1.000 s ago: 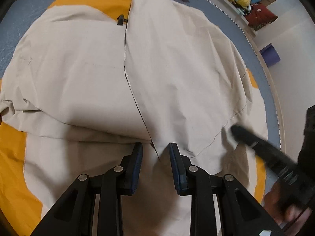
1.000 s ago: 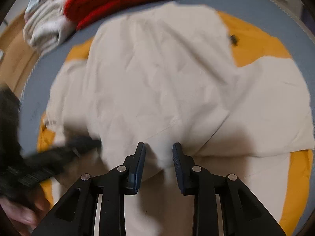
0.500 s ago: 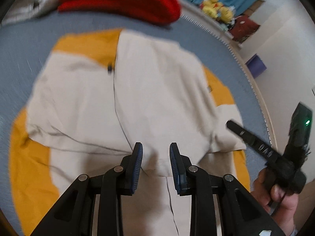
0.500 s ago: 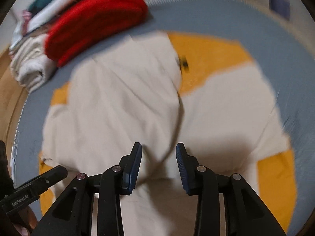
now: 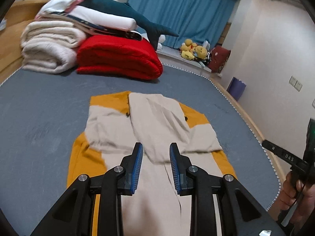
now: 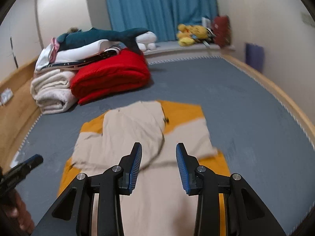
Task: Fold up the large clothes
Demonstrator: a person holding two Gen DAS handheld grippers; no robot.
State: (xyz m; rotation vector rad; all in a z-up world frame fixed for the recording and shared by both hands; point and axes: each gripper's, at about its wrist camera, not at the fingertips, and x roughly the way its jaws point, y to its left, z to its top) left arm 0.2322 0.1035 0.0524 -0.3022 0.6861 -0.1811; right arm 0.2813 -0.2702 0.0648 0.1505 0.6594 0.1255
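Observation:
A beige and orange jacket (image 5: 157, 129) lies flat on the grey mat, its two sleeves folded in across the body. It also shows in the right wrist view (image 6: 137, 133). My left gripper (image 5: 156, 157) is open and empty, held above the jacket's lower part. My right gripper (image 6: 158, 157) is open and empty too, raised above the same part. The right gripper also shows at the right edge of the left wrist view (image 5: 283, 155), and the left one shows at the left edge of the right wrist view (image 6: 23, 167).
A folded red blanket (image 5: 120, 57), a cream blanket (image 5: 47, 45) and a stack with a plush shark (image 5: 126, 17) sit at the mat's far end. The grey mat (image 5: 43, 118) has a wooden border. Plush toys (image 5: 194, 51) and a blue curtain stand behind.
Both grippers have lifted up and back from the jacket, so the view now takes in the whole room. The right gripper has opened wider. The jacket lies as folded.

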